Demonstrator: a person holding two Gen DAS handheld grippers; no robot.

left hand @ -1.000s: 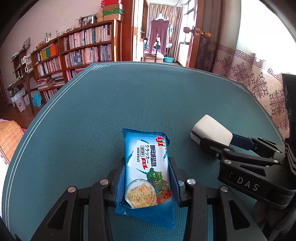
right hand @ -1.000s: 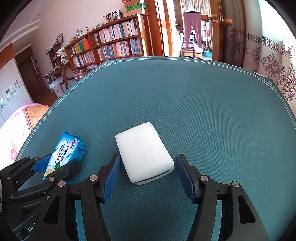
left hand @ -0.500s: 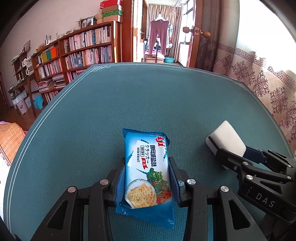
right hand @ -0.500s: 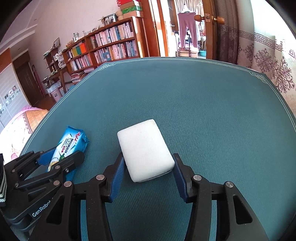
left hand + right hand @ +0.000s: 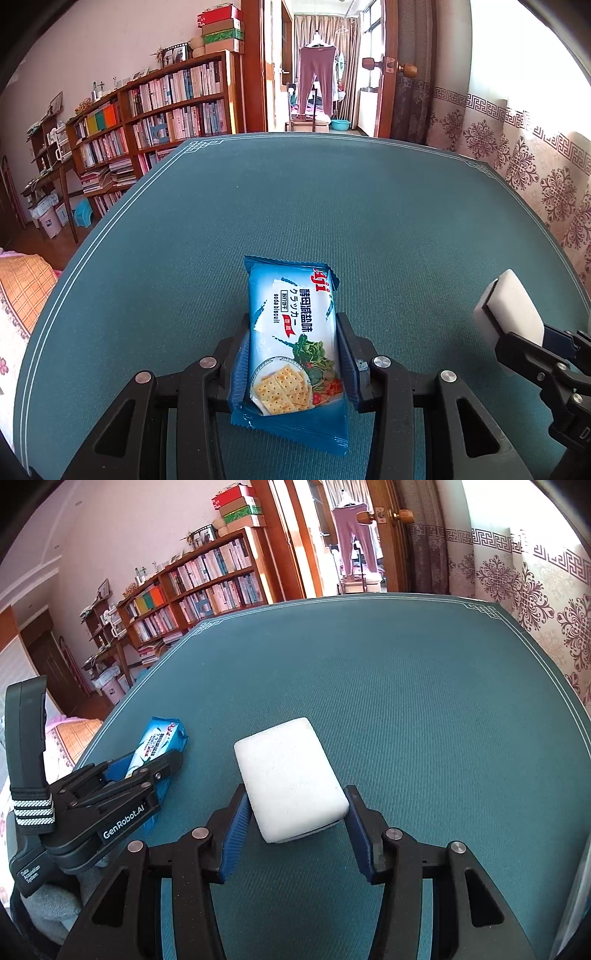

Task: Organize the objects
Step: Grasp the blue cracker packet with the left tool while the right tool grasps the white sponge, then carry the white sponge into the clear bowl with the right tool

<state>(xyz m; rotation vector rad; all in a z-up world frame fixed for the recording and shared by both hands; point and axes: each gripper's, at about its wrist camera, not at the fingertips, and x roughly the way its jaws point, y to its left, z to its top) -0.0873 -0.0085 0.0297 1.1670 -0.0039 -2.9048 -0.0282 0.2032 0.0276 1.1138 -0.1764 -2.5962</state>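
Note:
A blue soda-cracker packet (image 5: 291,295) lies lengthwise between the pads of my left gripper (image 5: 293,321), which is shut on its lower half just over the teal table (image 5: 332,206). In the right wrist view a white rectangular block (image 5: 288,771) sits between the blue pads of my right gripper (image 5: 297,794), and both pads press on its sides. The left wrist view shows the white block (image 5: 513,306) at the far right, held by the right gripper (image 5: 524,343). The right wrist view shows the left gripper (image 5: 159,760) with the packet (image 5: 162,738) at the left.
The teal cloth with a white border line covers the whole table (image 5: 406,686). Wooden bookshelves (image 5: 159,122) stand beyond its far left edge, a patterned curtain (image 5: 517,158) along the right, and an open doorway (image 5: 317,92) behind.
The right gripper's jaws narrowed onto the white block and it carried the block to the right, away from the left gripper. The left gripper and the packet stayed put.

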